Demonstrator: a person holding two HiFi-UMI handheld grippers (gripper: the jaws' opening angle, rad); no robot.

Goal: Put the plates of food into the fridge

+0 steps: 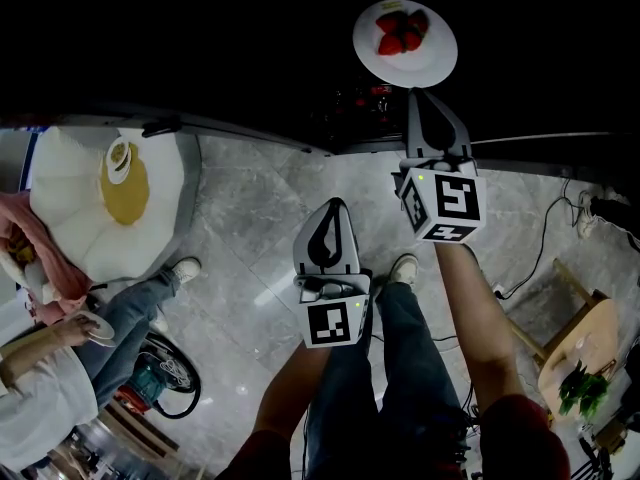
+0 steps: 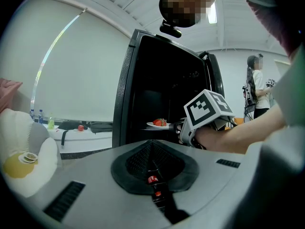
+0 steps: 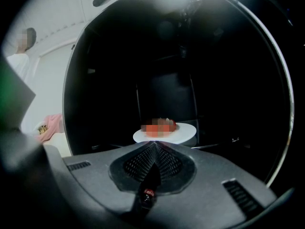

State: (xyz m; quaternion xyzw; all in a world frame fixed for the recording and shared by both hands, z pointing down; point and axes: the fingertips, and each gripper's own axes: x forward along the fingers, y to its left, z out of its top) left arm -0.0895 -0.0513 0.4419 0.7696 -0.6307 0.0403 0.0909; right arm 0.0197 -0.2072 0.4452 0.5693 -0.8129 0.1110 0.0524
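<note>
Plate (image 1: 436,56) pinched by right tool (image 1: 419,90) inside fridge (image 2: 157,75), its interior too dark to read.

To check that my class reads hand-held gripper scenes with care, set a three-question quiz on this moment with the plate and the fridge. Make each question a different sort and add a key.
1. Multiple choice: what lies on the white plate? A bread; B strawberries; C noodles.
2. True or false: the left hand-held gripper grips the white plate.
3. Short answer: which hand-held gripper holds the white plate, and where is it held?

Key
1. B.
2. False. Its jaws are together with nothing between them, back from the fridge.
3. The right hand-held gripper, shut on the plate's near rim, holds it in the dark fridge opening.
</note>
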